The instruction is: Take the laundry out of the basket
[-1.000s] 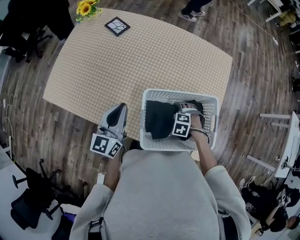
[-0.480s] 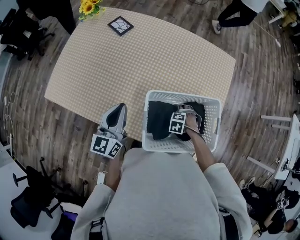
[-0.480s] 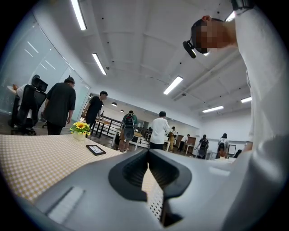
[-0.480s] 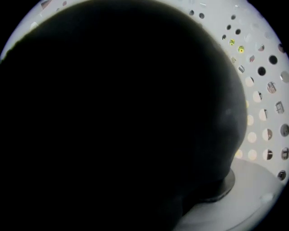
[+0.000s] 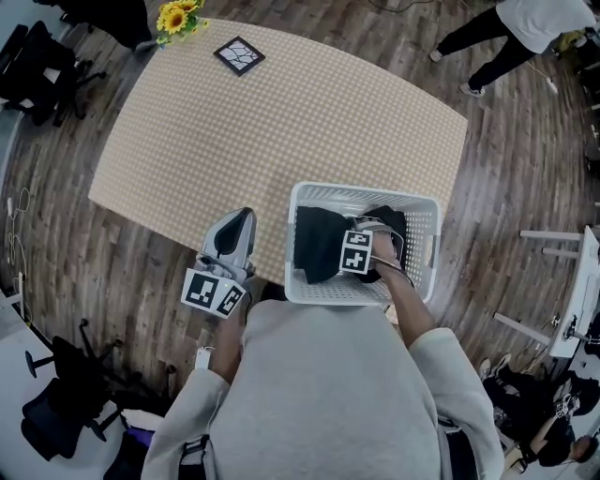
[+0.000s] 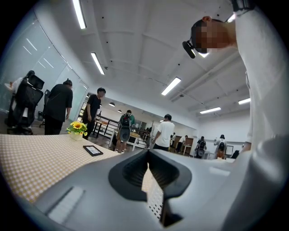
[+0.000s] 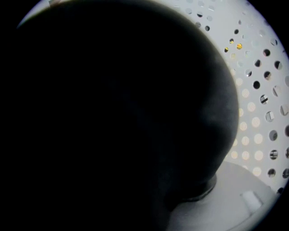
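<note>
Grasp step. Right gripper (image 5: pixel 375 242) points straight down into black laundry (image 5: pixel 317 246), which lies in the white perforated plastic basket (image 5: pixel 362 193) at the near right. Its jaws have just been closing with cloth between them; bite unconfirmed. Left gripper (image 5: pixel 246 217) is left of the basket, jaws together, empty. Next: firm pinch, lift clear of the rim.

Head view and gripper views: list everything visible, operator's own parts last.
Table: one, beige checked, centre.
Basket: one, white perforated, table's near edge.
Laundry: black, count unclear, inside basket.
Sunflowers: one bunch, yellow, table's far-left corner.
Frame: one, black, near the sunflowers.
Office chairs: black, count unclear, floor at left.
Bystanders: several, dark and white clothes, around the room.
Left hand-held gripper: one, grey, shut and empty, left of basket.
Right hand-held gripper: one, grey, down in basket; jaws have just been closing, laundry filling its view, grip unconfirmed.
Sweatshirt: one, grey, bottom centre.
</note>
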### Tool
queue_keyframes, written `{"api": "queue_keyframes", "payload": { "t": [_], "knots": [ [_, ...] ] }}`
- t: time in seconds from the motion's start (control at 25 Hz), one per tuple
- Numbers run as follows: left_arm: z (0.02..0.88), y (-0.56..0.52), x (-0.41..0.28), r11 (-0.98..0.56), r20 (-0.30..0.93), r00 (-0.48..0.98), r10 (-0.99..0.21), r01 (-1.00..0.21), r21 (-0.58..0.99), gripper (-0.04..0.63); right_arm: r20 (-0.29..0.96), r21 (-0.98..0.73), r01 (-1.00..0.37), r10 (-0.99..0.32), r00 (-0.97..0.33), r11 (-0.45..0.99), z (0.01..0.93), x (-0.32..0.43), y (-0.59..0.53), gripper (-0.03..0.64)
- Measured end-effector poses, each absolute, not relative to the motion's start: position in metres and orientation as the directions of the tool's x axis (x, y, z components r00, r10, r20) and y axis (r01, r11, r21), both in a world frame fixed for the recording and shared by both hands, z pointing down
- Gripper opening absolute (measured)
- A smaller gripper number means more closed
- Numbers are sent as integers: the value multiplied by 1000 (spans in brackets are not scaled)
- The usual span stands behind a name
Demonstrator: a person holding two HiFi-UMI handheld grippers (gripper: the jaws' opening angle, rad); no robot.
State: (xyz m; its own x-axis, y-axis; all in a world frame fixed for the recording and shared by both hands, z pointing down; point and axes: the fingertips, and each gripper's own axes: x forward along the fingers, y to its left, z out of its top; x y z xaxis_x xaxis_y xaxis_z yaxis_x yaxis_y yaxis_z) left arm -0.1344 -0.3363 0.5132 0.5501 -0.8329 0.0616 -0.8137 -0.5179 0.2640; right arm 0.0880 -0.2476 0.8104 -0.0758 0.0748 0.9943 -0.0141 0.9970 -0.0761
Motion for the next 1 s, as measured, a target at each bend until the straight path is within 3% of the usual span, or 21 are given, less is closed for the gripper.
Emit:
{"api": "queue_keyframes", "payload": {
  "t": [0.16,0.28,0.72,1.0],
  "knots": [
    [513,-335,-139,-516,52,547,-836,-814,267,11,992,-74,-37,70,-108,997,805,85,-242,300],
    [509,-334,-141,-522,24,549,-835,-805,282,11,989,-65,-73,54,-140,995,802,84,-240,254],
    [497,-331,-144,-531,-30,549,-835,-790,306,11,973,15,-161,-51,-224,987,788,86,-243,204],
    [495,-328,-140,-540,-35,559,-829,-781,313,11,900,282,-243,-344,-267,928,737,91,-273,185]
  ]
}}
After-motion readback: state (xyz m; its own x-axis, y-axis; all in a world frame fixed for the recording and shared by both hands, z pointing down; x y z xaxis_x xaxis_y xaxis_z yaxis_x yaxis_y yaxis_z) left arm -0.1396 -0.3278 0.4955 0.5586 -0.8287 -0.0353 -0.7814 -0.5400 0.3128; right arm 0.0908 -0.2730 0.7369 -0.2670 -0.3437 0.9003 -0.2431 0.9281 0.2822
